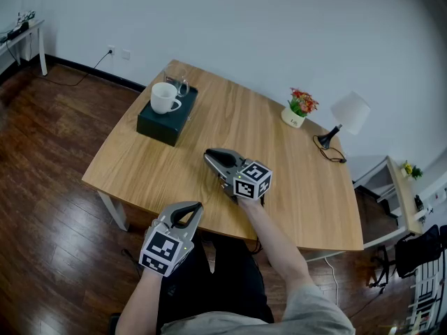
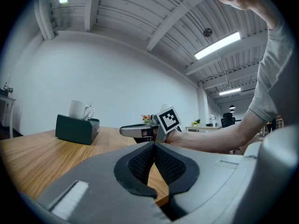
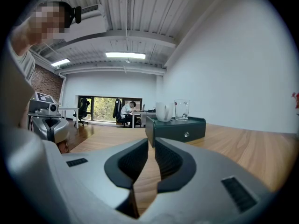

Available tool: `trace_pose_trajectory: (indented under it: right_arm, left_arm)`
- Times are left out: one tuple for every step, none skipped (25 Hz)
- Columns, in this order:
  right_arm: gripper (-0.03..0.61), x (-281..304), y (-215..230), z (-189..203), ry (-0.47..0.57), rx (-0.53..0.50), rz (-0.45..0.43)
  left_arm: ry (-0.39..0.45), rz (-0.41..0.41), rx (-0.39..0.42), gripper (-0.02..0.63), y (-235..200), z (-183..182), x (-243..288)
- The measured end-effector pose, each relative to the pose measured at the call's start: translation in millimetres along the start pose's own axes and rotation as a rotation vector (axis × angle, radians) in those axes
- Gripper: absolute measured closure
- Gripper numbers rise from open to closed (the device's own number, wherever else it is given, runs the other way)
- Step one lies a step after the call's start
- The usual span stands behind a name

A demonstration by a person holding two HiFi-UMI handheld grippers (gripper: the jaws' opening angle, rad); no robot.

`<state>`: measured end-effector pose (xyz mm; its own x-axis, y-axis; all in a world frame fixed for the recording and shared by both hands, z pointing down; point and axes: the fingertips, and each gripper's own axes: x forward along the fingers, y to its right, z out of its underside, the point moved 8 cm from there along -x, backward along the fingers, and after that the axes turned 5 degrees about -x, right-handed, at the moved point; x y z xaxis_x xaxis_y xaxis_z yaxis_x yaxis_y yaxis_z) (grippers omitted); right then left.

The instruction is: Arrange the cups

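Observation:
A white mug (image 1: 165,98) and a clear glass cup (image 1: 183,87) stand side by side on a dark green box (image 1: 159,125) at the far left of the wooden table (image 1: 300,180). My right gripper (image 1: 209,155) lies on the table's middle, shut and holding nothing, its jaws pointing toward the box. My left gripper (image 1: 192,209) hovers at the front edge, also shut and holding nothing. The right gripper view shows the mug (image 3: 163,111), the glass (image 3: 181,109) and the box (image 3: 177,129) beyond my right gripper (image 3: 152,141). The left gripper view shows the mug (image 2: 80,109) beyond my left gripper (image 2: 154,146).
A small pot of flowers (image 1: 299,110) and a white desk lamp (image 1: 346,117) with its cord stand at the table's far right. Dark wooden floor surrounds the table. A low white side table (image 1: 391,180) stands to the right. A person sits at a distant desk (image 3: 126,110).

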<state>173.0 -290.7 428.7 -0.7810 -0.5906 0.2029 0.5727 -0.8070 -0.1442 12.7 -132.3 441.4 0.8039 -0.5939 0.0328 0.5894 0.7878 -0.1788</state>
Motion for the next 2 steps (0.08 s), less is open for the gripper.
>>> trace_pose_trajectory:
  right_arm:
    - [0.531, -0.2, -0.2, -0.1, 0.0, 0.001, 0.0]
    - [0.531, -0.4, -0.3, -0.2, -0.001, 0.002, 0.001]
  left_arm:
    - [0.0, 0.0, 0.002, 0.609, -0.1, 0.2, 0.1]
    - [0.0, 0.0, 0.003, 0.609, -0.3, 0.3, 0.1]
